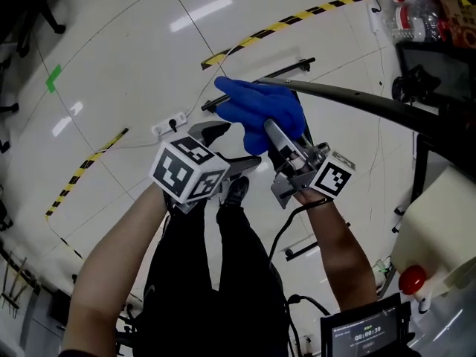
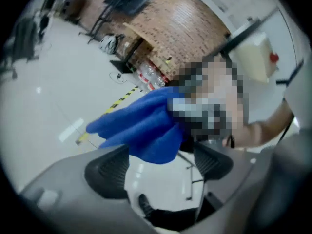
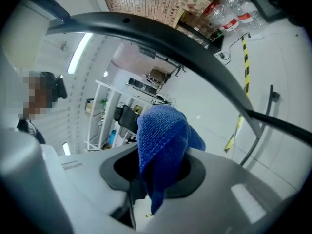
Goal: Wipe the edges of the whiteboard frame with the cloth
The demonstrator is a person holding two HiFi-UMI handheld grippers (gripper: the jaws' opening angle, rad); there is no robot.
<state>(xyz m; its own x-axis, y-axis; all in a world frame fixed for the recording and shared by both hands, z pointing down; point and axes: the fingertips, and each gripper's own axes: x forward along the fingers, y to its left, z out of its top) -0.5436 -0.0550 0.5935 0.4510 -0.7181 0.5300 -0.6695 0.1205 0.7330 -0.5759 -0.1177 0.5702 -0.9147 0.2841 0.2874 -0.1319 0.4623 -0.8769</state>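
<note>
A blue cloth [image 1: 260, 110] is bunched in my right gripper [image 1: 274, 130], whose jaws are shut on it; in the right gripper view the cloth [image 3: 163, 140] stands up out of the right gripper [image 3: 157, 172]. A black curved bar of the frame [image 1: 357, 99] runs just past the cloth, and it arcs overhead as the frame bar [image 3: 161, 33] in the right gripper view. My left gripper [image 1: 225, 149] is close on the cloth's left. Its jaws stand wide apart in the left gripper view, the left gripper [image 2: 160, 165] holding nothing, with the cloth [image 2: 144, 126] just beyond its pads [image 2: 107, 173].
Below me are the person's legs and a shoe [image 1: 236, 190]. On the white floor lie yellow-black tape [image 1: 297, 15], a power strip [image 1: 169, 125] and black bars [image 1: 286, 71]. At the right stand a cream body with a red knob [image 1: 412, 279] and a small screen [image 1: 364, 335].
</note>
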